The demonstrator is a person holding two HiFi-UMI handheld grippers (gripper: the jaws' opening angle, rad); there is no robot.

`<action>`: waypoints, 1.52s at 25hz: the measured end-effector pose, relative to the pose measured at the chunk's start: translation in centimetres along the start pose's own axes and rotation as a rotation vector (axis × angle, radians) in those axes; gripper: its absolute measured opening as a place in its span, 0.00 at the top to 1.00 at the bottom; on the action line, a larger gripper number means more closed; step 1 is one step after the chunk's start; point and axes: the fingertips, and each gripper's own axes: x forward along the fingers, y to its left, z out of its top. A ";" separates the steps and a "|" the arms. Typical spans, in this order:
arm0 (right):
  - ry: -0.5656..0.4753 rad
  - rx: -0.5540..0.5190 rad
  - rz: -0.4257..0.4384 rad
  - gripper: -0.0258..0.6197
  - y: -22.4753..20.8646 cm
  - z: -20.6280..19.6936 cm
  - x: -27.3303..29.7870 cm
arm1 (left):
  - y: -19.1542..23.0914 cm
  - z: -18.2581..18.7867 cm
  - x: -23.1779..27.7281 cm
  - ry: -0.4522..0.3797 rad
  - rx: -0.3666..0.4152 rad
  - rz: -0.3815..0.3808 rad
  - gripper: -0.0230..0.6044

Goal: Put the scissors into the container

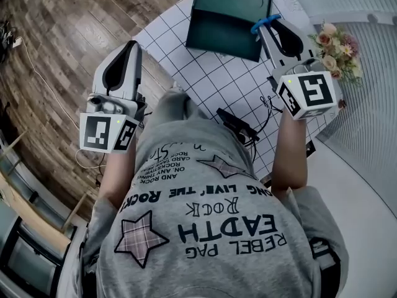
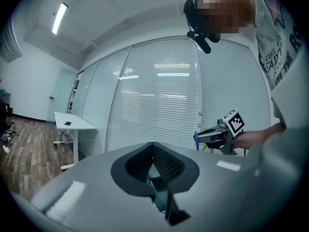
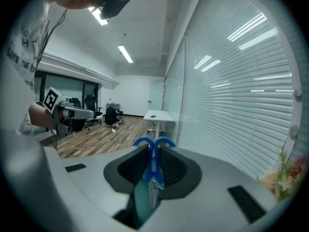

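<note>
The scissors (image 3: 153, 166) pinched in the right gripper (image 3: 152, 178) have glossy blue plastic handles and dull bare-metal blades. The gripper's shell is smooth matt grey plastic, and its pads (image 3: 171, 166) are dark and finely textured. Just beside its tips, the container (image 1: 226, 17) looks matt dark green. Under the left gripper (image 1: 129, 48), the floor (image 1: 62, 30) is grained wood.

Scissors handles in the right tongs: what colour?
Blue; the scissors show best in the right gripper view.

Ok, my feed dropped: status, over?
Right claw shut on scissors, by the container. Left claw shut, empty. Nothing in the way.
</note>
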 end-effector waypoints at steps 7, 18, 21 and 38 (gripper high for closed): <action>0.103 -0.039 0.061 0.83 0.9 -1.0 1.5 | 0.5 -0.5 0.9 0.008 -0.023 -0.009 0.95; 0.231 -0.097 0.164 0.83 2.6 -2.3 3.6 | 0.9 -1.2 1.0 0.011 -0.022 -0.014 0.95; 0.264 -0.112 0.183 0.83 3.1 -2.8 4.2 | 0.9 -1.3 1.1 0.009 -0.017 -0.018 0.95; 0.485 -0.208 0.262 0.83 5.1 -7.0 6.1 | 1.2 -3.1 0.7 0.051 -0.032 -0.012 0.95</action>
